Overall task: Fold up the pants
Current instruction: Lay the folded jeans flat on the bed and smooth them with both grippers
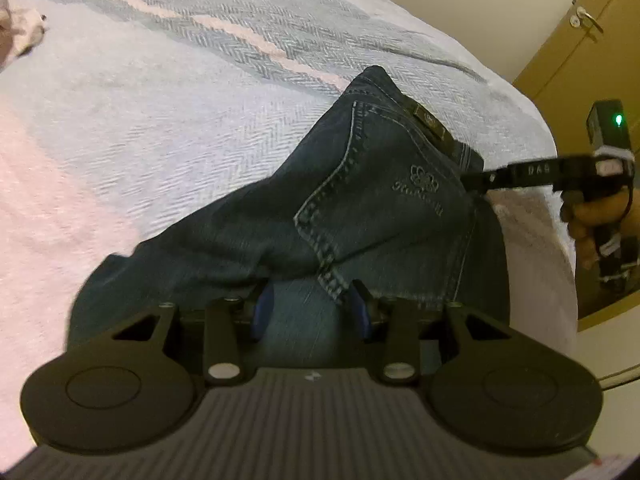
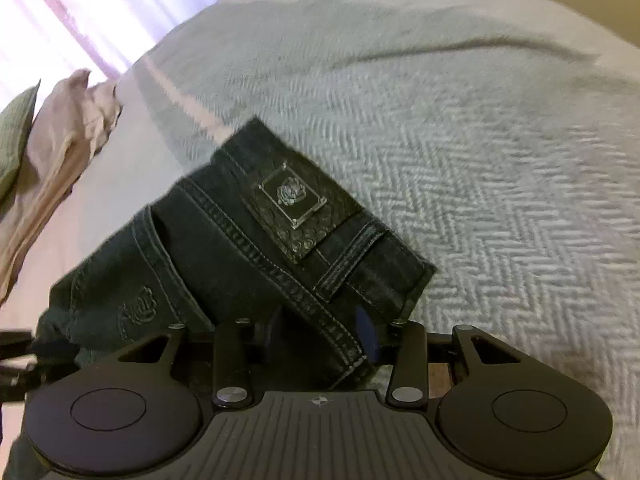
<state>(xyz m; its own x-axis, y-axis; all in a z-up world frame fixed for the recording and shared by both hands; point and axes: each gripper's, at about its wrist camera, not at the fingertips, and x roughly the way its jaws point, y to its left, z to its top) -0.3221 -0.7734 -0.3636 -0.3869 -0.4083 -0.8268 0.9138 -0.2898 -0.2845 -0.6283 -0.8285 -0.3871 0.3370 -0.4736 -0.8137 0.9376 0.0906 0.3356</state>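
Dark blue jeans (image 1: 380,200) are held up over a bed, back pocket and embroidered logo facing the left wrist camera. My left gripper (image 1: 310,308) is shut on a bunch of denim at the seat, fabric filling the gap between its blue pads (image 1: 262,308). In the right wrist view the jeans (image 2: 240,248) show their waistband and leather patch. My right gripper (image 2: 320,336) is shut on the waistband edge. From the left wrist view, the right gripper (image 1: 476,182) pinches the waistband at the right, with a hand (image 1: 592,216) on its handle.
A grey-white herringbone bedspread (image 1: 160,100) covers the bed (image 2: 480,160) under the jeans. Pillows (image 2: 60,132) lie at the far left by a bright curtain (image 2: 80,12). A tan door (image 1: 592,40) with a handle stands beyond the bed's right edge.
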